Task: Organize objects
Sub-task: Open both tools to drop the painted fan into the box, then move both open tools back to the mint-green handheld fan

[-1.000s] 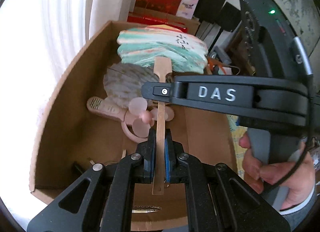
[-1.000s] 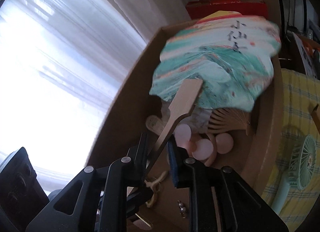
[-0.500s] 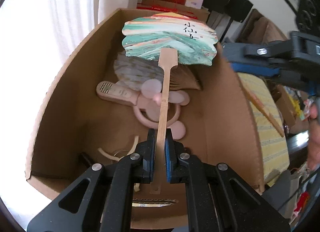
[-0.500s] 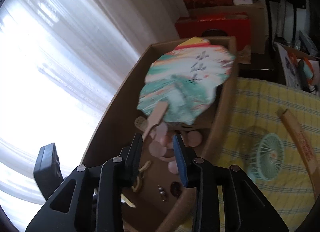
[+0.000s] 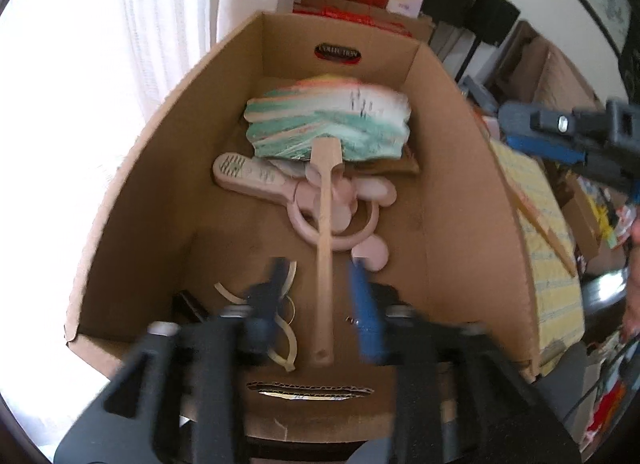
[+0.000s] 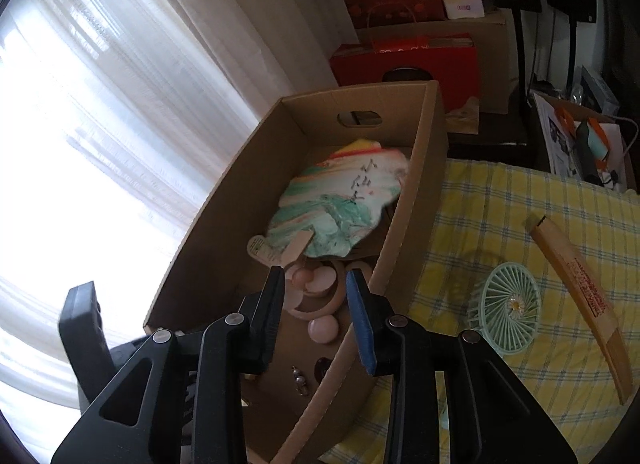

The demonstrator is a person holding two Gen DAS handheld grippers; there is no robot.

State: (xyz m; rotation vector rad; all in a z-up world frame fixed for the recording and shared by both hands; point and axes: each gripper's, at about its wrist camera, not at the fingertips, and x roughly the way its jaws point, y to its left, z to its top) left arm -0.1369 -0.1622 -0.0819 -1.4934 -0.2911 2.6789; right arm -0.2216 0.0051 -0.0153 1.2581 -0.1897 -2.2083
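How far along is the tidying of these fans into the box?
Done: the painted paddle fan lies in the cardboard box, across a pink handheld fan. In hand: nothing; the left gripper is opening, its fingers off the handle, and the right gripper is empty. Left: the green fan and folded fan on the checked cloth.

one cardboard box (image 6: 404,232) holds one painted paddle fan (image 5: 328,126) and one pink handheld fan (image 5: 320,200). at 3 o'clock of it lie one green handheld fan (image 6: 510,310) and one folded fan (image 6: 580,296).
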